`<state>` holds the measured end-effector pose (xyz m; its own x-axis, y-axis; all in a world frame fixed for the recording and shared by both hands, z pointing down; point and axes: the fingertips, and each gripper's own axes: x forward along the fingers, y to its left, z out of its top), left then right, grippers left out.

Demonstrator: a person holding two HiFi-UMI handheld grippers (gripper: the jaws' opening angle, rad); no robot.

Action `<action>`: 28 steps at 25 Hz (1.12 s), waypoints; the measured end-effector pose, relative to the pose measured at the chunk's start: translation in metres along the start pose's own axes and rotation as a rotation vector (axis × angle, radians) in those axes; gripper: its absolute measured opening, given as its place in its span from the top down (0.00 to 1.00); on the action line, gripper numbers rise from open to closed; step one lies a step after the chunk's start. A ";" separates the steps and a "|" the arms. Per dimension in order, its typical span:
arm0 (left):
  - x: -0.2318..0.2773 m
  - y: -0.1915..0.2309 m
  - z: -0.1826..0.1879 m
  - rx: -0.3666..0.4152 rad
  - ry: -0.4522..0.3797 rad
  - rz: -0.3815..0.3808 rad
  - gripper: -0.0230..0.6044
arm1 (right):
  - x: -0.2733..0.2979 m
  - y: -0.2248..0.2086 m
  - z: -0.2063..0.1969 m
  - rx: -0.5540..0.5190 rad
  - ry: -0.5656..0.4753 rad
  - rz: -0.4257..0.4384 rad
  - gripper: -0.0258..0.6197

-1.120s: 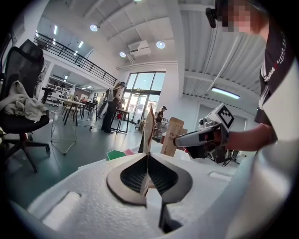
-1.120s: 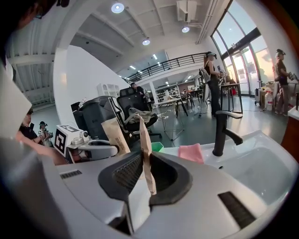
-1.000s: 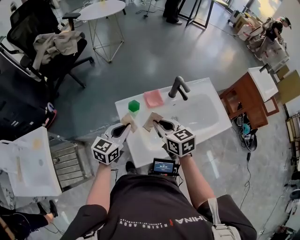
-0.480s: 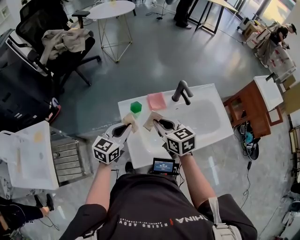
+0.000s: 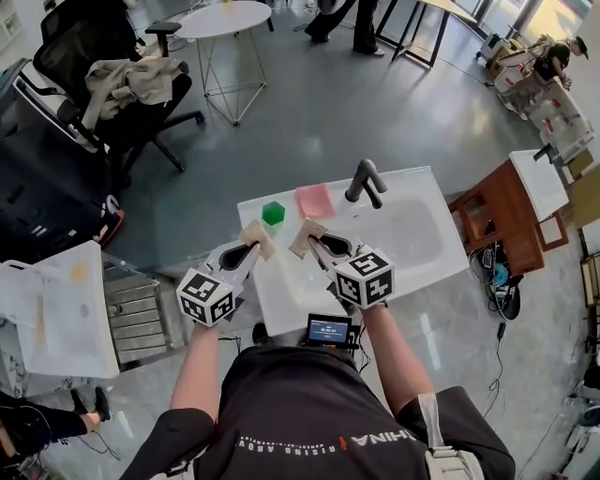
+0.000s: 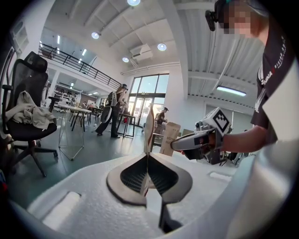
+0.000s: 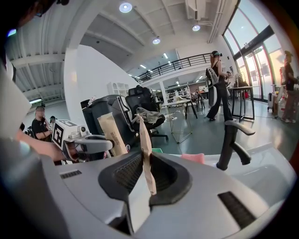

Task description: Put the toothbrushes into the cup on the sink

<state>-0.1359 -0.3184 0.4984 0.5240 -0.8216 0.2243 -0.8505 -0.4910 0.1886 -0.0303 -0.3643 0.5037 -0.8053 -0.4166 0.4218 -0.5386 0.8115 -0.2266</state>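
Observation:
My left gripper (image 5: 251, 249) is shut on a tan paper toothbrush packet (image 5: 257, 236), which stands edge-on between its pads (image 6: 148, 125). My right gripper (image 5: 313, 244) is likewise shut on a second tan packet (image 5: 306, 234), upright in its jaws (image 7: 143, 151). Both hover over the near left part of the white sink (image 5: 281, 281), tips a short way apart. The green cup (image 5: 273, 213) stands on the sink top just beyond the left gripper. Each gripper view shows the other gripper with its packet (image 6: 169, 138) (image 7: 112, 133).
A pink pad (image 5: 314, 200) lies right of the cup, beside the black faucet (image 5: 364, 180) and the basin (image 5: 412, 230). An office chair (image 5: 103, 84) and a round table (image 5: 223, 19) stand beyond; a wooden cabinet (image 5: 497, 211) is at the right.

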 end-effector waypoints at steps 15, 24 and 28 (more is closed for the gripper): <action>0.033 0.032 0.079 0.130 -0.068 0.034 0.94 | -0.003 -0.015 0.035 -0.028 -0.059 -0.014 0.87; 0.066 0.047 0.050 0.086 -0.016 0.030 0.94 | -0.004 -0.041 0.027 0.006 -0.045 -0.046 0.87; 0.075 0.055 0.037 0.069 0.010 0.030 0.94 | -0.001 -0.049 0.020 0.021 -0.028 -0.053 0.87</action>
<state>-0.1445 -0.4177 0.4906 0.4986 -0.8334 0.2382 -0.8666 -0.4855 0.1155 -0.0081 -0.4121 0.4968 -0.7819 -0.4707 0.4087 -0.5857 0.7793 -0.2229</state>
